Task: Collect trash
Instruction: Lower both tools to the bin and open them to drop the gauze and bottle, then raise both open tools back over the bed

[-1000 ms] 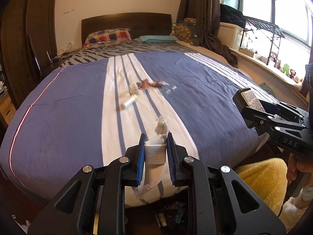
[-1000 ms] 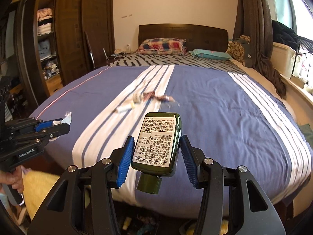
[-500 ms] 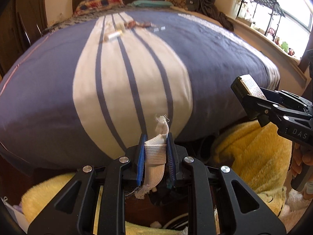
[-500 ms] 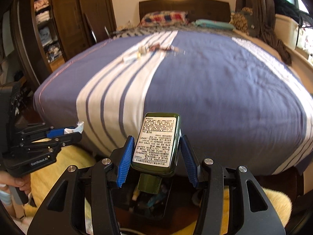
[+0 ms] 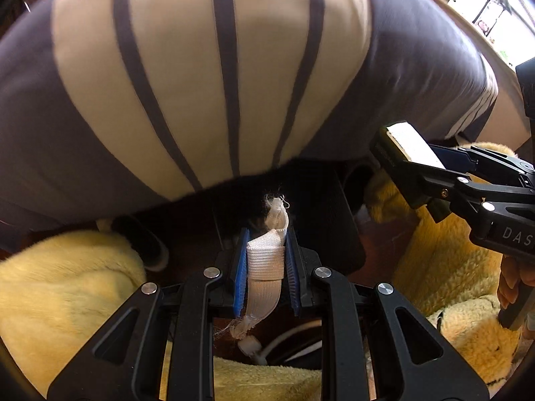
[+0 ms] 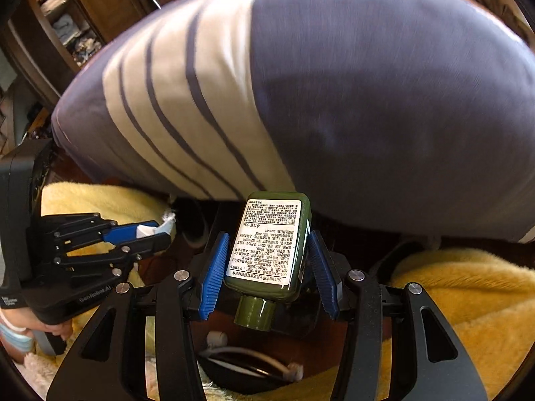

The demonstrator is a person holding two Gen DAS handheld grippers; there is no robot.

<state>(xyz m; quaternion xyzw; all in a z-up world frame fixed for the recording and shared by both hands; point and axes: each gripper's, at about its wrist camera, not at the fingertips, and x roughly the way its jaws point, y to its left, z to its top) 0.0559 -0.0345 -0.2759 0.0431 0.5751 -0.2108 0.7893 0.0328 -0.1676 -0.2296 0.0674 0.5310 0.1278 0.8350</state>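
Both pieces of trash are carried nose-down past the foot of the bed (image 5: 207, 77), probably toward a dark bin on the floor (only partly visible below). The left hand-held gripper (image 5: 265, 260) is clamped on a strip of white woven webbing (image 5: 265, 260), ribbed, limp and frayed at both ends. The right hand-held gripper (image 6: 269, 264) pinches a dark green plastic bottle (image 6: 269, 244), flat-sided, smooth and labelled, its cap toward the camera. Fluffy yellow fabric (image 6: 468, 300) lies on either side.
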